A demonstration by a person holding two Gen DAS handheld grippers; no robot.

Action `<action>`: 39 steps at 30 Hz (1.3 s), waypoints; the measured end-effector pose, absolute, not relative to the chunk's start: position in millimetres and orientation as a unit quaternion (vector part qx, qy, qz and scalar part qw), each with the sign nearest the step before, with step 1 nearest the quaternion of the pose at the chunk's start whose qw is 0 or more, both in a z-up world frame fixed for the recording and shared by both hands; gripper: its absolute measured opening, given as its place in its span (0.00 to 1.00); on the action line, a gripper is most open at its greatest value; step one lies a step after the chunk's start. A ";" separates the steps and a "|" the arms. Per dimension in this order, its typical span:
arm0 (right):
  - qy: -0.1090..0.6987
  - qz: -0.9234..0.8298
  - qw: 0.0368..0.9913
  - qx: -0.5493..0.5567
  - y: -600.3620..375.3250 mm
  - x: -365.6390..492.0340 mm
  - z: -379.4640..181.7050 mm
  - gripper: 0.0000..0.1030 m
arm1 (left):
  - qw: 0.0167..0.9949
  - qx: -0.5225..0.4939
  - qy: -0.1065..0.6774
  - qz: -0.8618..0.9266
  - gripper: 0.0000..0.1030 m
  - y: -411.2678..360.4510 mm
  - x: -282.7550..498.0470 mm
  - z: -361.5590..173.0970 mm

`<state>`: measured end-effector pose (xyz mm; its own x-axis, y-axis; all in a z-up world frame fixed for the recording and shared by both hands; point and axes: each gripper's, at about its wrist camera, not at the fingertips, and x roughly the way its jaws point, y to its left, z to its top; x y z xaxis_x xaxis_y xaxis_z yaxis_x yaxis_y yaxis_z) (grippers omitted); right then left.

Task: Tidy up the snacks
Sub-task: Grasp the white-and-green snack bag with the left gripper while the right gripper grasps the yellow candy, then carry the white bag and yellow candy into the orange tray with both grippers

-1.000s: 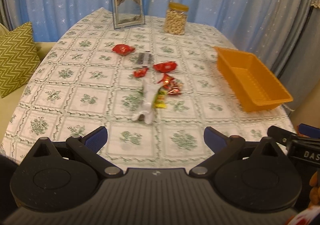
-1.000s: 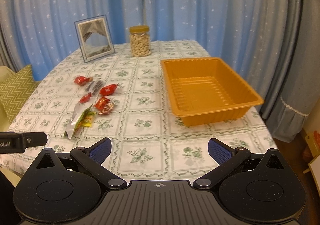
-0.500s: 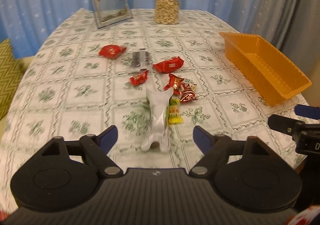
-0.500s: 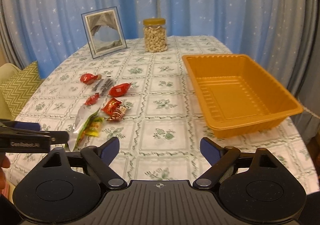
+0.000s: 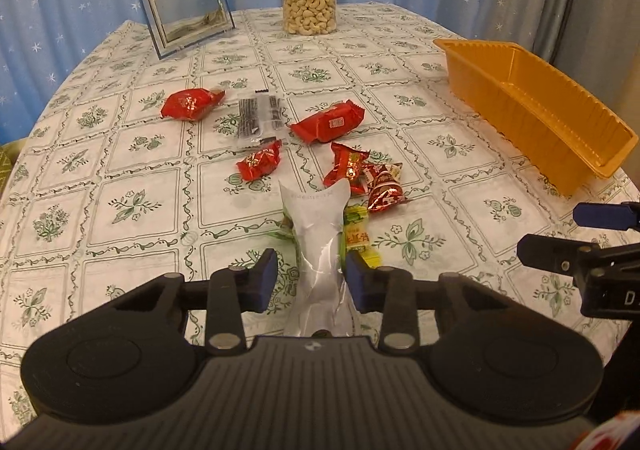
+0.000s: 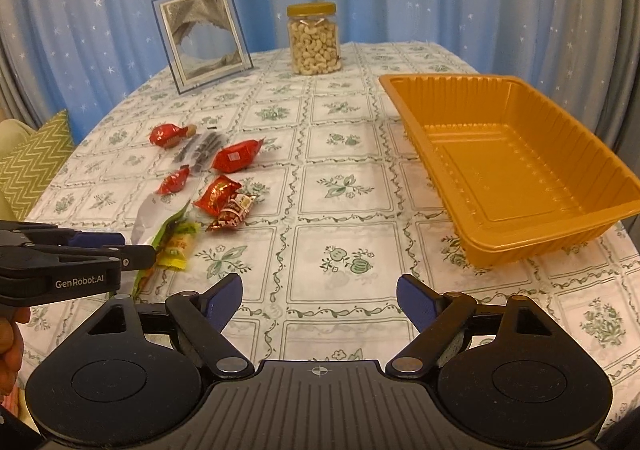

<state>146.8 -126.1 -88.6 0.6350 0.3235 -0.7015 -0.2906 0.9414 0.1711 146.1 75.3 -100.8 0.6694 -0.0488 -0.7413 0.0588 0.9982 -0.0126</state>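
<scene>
The table (image 6: pixel 352 186), under a white cloth printed with green motifs, carries everything here. The orange plastic tray (image 6: pixel 520 234) sits on its right side with nothing in it, well apart from the snacks, so it looks like the place they are meant to go. At the far edge a cashew jar (image 6: pixel 314 39) and a framed sand picture (image 6: pixel 201 36) stand upright, out of the working area.

The snacks lie in a loose cluster left of centre. The largest is a silver-backed pouch (image 5: pixel 320 238) with a green printed face, lying lengthwise toward the left gripper (image 5: pixel 311 277). That gripper has its blue pads narrowed around the pouch's near end, the right pad touching or nearly so and the left just beside it; I judge the grasp not yet complete. Taking the pouch by its crumpled end suits the flat foil.

Beyond it lie a yellow-green candy (image 5: pixel 357 232), a clear packet of dark sticks (image 5: pixel 258 118) and about 5 red wrapped sweets (image 5: pixel 328 123).

The right gripper (image 6: pixel 319 300) hangs wide apart and holds nothing, between snacks and tray, probably waiting its turn.
</scene>
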 end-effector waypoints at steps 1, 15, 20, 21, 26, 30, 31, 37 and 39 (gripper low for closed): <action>0.393 0.170 0.903 0.022 -125.7 148.4 -90.1 0.82 | 0.913 0.005 0.406 -0.031 0.32 75.5 147.1 -101.6; 0.390 0.202 0.898 0.029 -98.6 163.3 -93.3 0.82 | 0.911 0.028 0.411 -0.004 0.23 96.0 151.1 -102.1; 0.390 0.244 0.887 0.037 -72.4 166.5 -95.5 0.68 | 0.909 0.005 0.416 0.017 0.23 125.2 144.6 -103.6; 0.391 0.250 0.885 0.038 -66.8 167.6 -97.1 0.64 | 0.909 -0.002 0.417 0.018 0.23 129.7 144.1 -104.0; 0.398 0.270 0.876 0.033 -41.9 174.3 -108.1 0.55 | 0.907 -0.014 0.420 0.017 0.28 138.4 141.3 -108.6; 0.400 0.276 0.874 0.022 -27.0 180.3 -114.9 0.50 | 0.910 -0.007 0.415 0.020 0.33 138.9 138.9 -110.9; 0.400 0.277 0.874 0.018 -23.6 181.4 -116.4 0.48 | 0.910 -0.004 0.414 0.019 0.33 139.3 138.6 -111.2; 0.385 0.283 0.878 -0.031 -7.9 180.4 -119.5 0.36 | 0.912 0.013 0.409 0.016 0.33 136.7 138.8 -113.1; 0.379 0.285 0.879 -0.054 -3.6 177.6 -120.1 0.28 | 0.912 0.018 0.409 0.015 0.32 135.2 139.2 -114.3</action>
<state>177.6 -3.6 -120.1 0.5504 0.4612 -0.6960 -0.5424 0.8312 0.1219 139.2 135.2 -114.3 0.6642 0.0420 -0.7464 -0.0133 0.9989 0.0444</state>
